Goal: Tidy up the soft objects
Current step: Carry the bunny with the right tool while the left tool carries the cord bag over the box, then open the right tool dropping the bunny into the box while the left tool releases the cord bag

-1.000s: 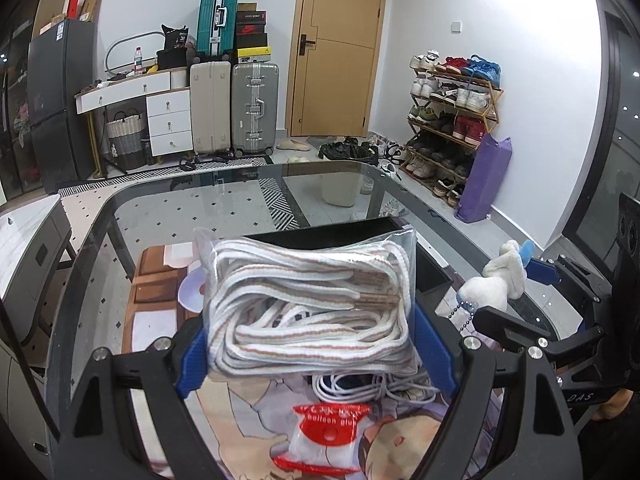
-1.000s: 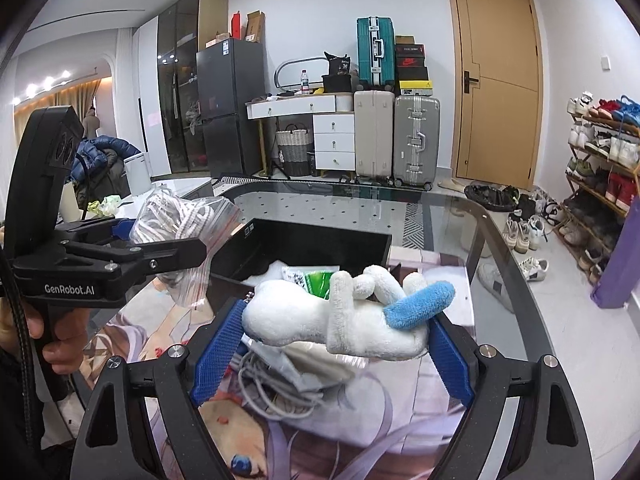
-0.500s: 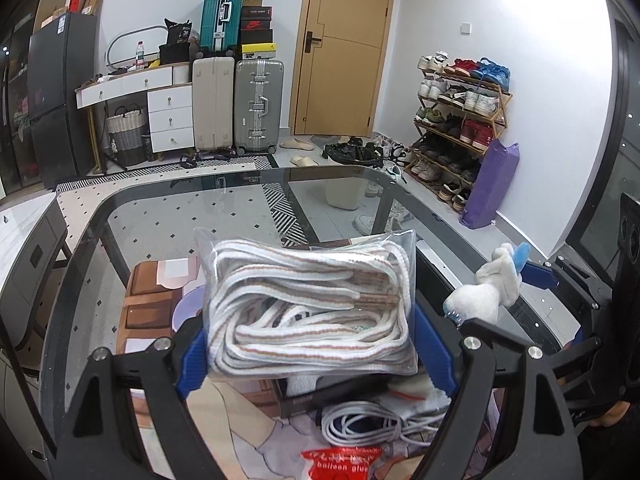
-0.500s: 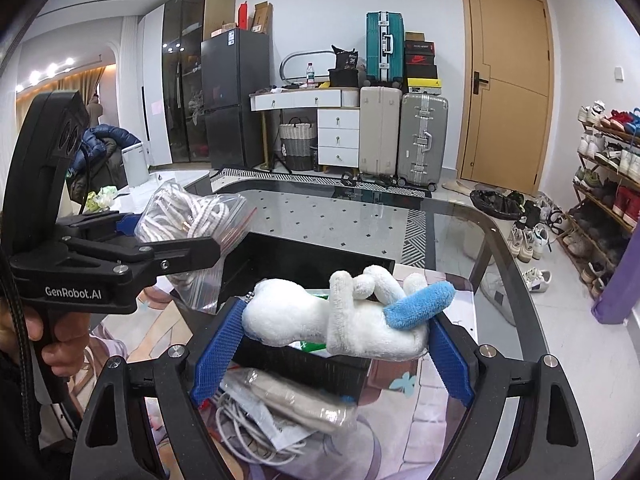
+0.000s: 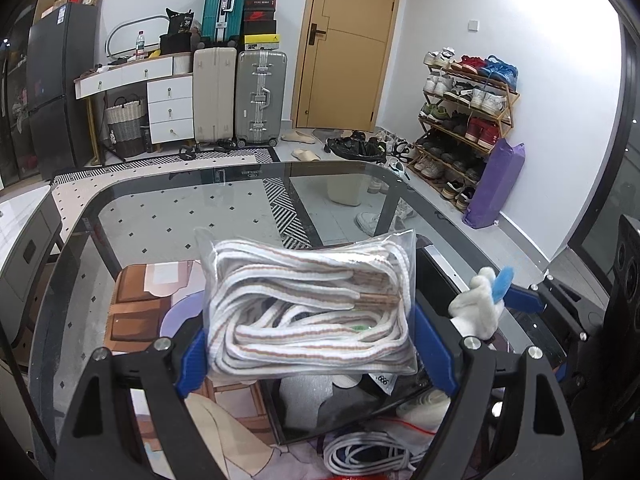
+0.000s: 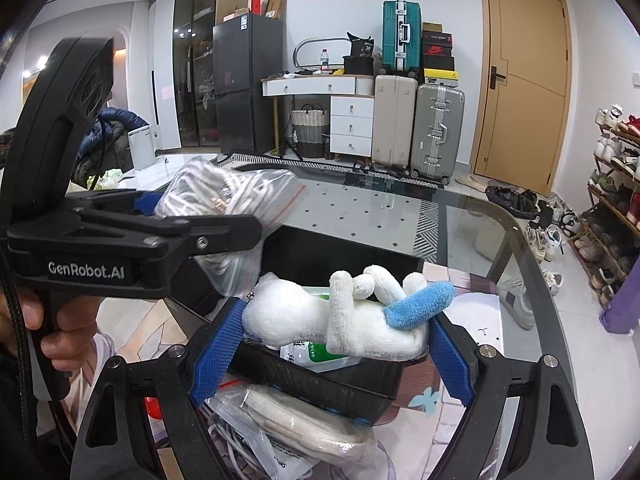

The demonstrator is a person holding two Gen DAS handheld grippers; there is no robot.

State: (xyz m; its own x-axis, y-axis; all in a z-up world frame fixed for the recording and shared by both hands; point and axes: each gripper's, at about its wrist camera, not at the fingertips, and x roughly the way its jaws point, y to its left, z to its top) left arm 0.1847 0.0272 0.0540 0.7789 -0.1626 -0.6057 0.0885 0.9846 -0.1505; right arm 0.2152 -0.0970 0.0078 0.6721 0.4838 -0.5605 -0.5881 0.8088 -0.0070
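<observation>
My left gripper [image 5: 316, 350] is shut on a clear bag of white striped cord [image 5: 310, 306], held above the near end of a black bin [image 5: 304, 420]. My right gripper [image 6: 334, 344] is shut on a white plush toy with a blue ear [image 6: 340, 316], its blue pads pressing both ends. That plush hangs over the black bin [image 6: 320, 380], where a green and white packet [image 6: 316, 354] lies. In the right wrist view the left gripper [image 6: 192, 236] and its bag [image 6: 224, 196] sit at the left, with a hand [image 6: 60, 328] on the handle. The plush [image 5: 480, 300] also shows at the right of the left wrist view.
A glass table [image 5: 180, 216] carries a printed mat [image 5: 136, 304]. In front of the bin lie a coil of white cable [image 5: 368, 454], a bagged beige item [image 6: 304, 424] and loose plastic bags. Suitcases [image 5: 240, 96], a drawer unit and a shoe rack [image 5: 464, 120] stand beyond the table.
Both grippers have carried their loads forward over the table, so the black bin now lies under them. The cable coil and red packet have slid toward the bottom edge. Both grips are unchanged.
</observation>
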